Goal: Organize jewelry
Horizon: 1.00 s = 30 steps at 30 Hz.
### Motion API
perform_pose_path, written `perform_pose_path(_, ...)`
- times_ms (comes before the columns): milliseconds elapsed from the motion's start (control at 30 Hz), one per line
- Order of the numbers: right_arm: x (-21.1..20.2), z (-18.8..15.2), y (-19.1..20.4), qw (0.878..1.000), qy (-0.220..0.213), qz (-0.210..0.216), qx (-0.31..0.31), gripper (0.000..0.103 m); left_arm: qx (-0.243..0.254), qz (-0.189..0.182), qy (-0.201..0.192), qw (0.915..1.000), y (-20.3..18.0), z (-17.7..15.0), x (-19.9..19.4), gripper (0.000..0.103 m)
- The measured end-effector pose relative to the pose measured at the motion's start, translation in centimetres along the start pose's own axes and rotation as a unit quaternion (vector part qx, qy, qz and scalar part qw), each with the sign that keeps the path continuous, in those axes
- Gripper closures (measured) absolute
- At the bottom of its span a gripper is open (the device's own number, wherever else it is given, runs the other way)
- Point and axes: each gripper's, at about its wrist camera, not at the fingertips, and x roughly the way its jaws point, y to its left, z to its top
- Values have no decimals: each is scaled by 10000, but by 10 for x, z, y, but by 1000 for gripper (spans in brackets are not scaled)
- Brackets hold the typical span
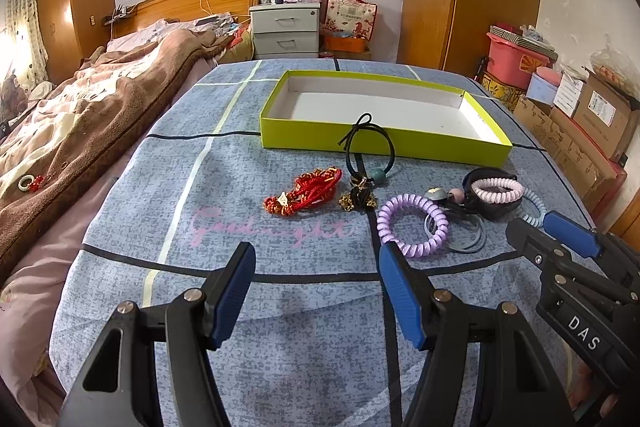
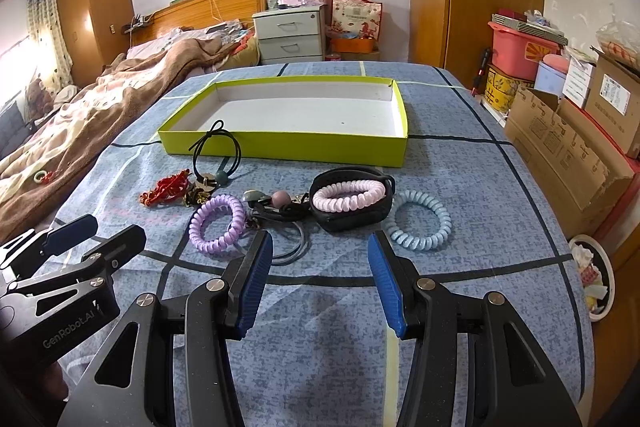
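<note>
Jewelry: purple coil bracelet [image 2: 217, 225], pink coil [image 2: 348, 198], blue coil [image 2: 420, 225], red cord piece [image 1: 306, 191] are lying before empty green tray [image 2: 280, 146]; left gripper [image 1: 316, 263] and right gripper [image 2: 320, 255] are being held spread, unloaded; one coil is best being pinched across its rim

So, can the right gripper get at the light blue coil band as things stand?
Probably yes. The right gripper is open, and the light blue coil band lies flat on the blue blanket just ahead of its right finger, apart from the black pouch, with nothing between.
</note>
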Motion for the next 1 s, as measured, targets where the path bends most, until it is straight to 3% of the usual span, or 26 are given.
perform_pose_path(1000, 1, 0, 0, 10000, 32, 5, -4, 53, 18, 18, 15, 10000, 2, 1, 0, 36)
